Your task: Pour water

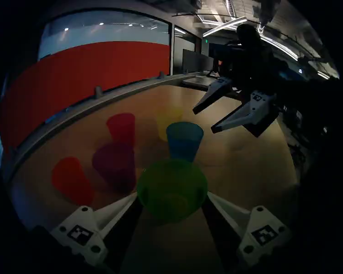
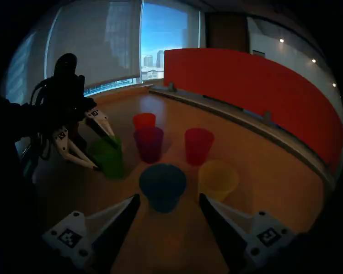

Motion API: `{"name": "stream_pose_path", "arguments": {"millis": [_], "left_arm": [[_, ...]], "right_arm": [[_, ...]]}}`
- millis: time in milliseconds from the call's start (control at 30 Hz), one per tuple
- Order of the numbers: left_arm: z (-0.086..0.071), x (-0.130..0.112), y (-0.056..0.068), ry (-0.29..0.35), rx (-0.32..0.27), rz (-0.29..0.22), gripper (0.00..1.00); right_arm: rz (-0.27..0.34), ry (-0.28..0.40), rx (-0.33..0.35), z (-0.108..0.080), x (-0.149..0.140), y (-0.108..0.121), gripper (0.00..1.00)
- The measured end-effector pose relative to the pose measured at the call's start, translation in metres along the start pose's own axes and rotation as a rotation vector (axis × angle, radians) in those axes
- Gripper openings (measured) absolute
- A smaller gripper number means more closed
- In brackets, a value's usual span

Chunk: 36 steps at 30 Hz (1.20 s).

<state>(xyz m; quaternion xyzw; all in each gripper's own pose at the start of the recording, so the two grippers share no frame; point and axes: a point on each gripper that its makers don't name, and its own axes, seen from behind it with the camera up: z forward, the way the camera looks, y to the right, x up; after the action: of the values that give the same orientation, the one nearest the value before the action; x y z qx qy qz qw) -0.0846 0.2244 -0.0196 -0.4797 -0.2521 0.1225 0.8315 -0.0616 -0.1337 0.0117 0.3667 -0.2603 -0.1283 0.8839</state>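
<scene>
Your left claw (image 1: 172, 196) grips the green cup (image 1: 172, 187), with both fingers pressing on its sides (whether it holds water cannot be told). Just beyond that claw stands the blue cup (image 1: 184, 140), with the yellow cup (image 1: 168, 119) behind it. To the claw's left sits the purple cup (image 1: 114, 163), with the red cup (image 1: 121, 128) past it and the orange cup (image 1: 70, 179) farther left, all on the wooden table (image 1: 249, 160). Farther off to the claw's right, your right claw (image 1: 203, 121) hangs above the table, fingers spread. In the right gripper view, the blue cup stands between that claw's parted fingertips, touching neither, and the yellow cup is just to their right.
</scene>
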Motion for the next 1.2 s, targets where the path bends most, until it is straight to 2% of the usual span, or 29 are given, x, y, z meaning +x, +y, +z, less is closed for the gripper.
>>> {"name": "stream_pose_path", "arguments": {"millis": [300, 700, 1200], "left_arm": [[-0.018, 0.015, -0.008, 0.047, 0.039, 0.002, 0.83], [-0.043, 0.038, -0.024, 0.127, 0.093, -0.035, 0.83], [-0.065, 0.038, -0.031, 0.131, 0.133, -0.034, 0.83]], "right_arm": [[-0.002, -0.003, 0.004, 0.005, 0.0, -0.004, 0.99], [-0.021, -0.016, 0.008, 0.017, -0.003, -0.009, 1.0], [-0.026, -0.026, 0.008, 0.047, -0.007, -0.007, 1.0]]}}
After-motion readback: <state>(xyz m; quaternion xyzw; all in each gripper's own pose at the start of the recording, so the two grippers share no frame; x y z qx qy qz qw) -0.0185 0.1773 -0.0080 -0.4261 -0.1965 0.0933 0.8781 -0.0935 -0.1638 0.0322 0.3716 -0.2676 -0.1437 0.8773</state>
